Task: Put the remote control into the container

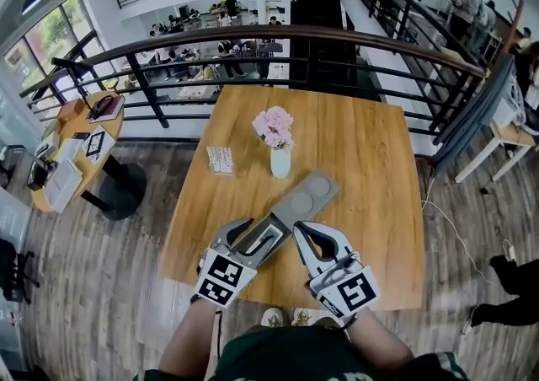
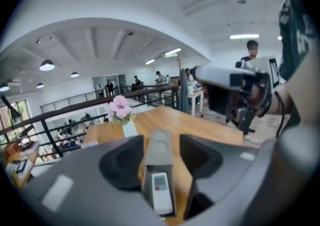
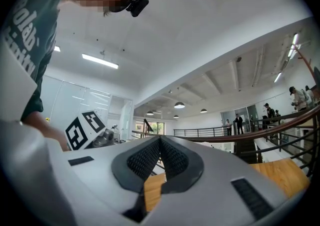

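Remote control (image 2: 161,190): lying face up in the near end of the grey container (image 2: 159,146). As far as I can judge it sits inside the walls, so the job looks done or nearly so.
Container: a long tray set slantwise on the wooden table (image 1: 370,202), its far end near the vase of pink flowers (image 1: 280,160).
Left tongs (image 2: 161,139): released, jaws apart, hanging above the container. The remote control shows between and below them, and neither pad seems to touch anything.
Right tongs (image 3: 160,142): clenched on nothing, pads meeting, held just beside the container on its right.
Risk one: the left tongs straddle the tray, so a dip or sideways swing could catch a wall and tip the remote control out.
Risk two: a knock from the right tongs might push the container along the table towards the vase.
Left gripper view alone: the remote control's white face and small screen. In the head view the tongs cover most of that end.
Head view alone: the lie of the container, the vase and a small white card (image 1: 221,160).
Right gripper view: only its own jaws, a railing and a strip of table; no remote control.
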{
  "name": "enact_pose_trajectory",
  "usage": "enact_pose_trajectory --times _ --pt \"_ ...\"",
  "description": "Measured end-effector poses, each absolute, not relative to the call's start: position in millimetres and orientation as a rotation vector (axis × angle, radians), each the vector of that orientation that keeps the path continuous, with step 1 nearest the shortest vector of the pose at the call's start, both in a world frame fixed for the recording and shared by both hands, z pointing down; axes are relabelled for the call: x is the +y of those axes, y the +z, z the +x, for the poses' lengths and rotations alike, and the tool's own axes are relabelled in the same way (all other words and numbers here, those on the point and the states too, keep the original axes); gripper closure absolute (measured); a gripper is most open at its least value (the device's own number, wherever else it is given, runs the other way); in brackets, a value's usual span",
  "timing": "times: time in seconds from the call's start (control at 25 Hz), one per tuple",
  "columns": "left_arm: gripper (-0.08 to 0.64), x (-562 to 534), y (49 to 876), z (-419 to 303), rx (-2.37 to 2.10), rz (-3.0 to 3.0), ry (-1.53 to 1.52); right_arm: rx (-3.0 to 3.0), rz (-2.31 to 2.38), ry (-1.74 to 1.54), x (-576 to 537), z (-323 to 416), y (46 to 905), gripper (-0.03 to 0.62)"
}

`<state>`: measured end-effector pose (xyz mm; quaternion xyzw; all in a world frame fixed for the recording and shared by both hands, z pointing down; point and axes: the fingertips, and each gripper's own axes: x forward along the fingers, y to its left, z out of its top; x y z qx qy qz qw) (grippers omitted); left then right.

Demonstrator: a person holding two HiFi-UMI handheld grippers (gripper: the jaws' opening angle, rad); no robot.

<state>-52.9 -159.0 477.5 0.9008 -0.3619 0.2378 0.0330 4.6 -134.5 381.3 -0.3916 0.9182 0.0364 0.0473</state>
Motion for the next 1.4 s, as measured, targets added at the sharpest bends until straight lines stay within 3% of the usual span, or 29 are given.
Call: enact_pose_trajectory --times 0.76,1.2,1.32,1.4 --pt "0.385 -112.7 386.7 -55.9 -1.174 2.952 0.105 2.838 -1.143 0.1 -132.4 -13.2 381.7 0.577" --pt "0.492 -109.4 370.9 -59.2 -1.204 2.978 0.006 2.796 -1.16 0.126 -135.4 -10.4 370.5 0.577" --pt "0.558 -107.7 364.7 -63.4 -1.24 3.006 -0.014 2.788 -1.159 0.138 -133.0 -10.5 368.4 0.577" --pt "0.558 -106.1 361.9 -64.6 -1.255 3.015 -0.026 2.791 -1.153 0.135 -131.4 -11.1 368.5 0.577"
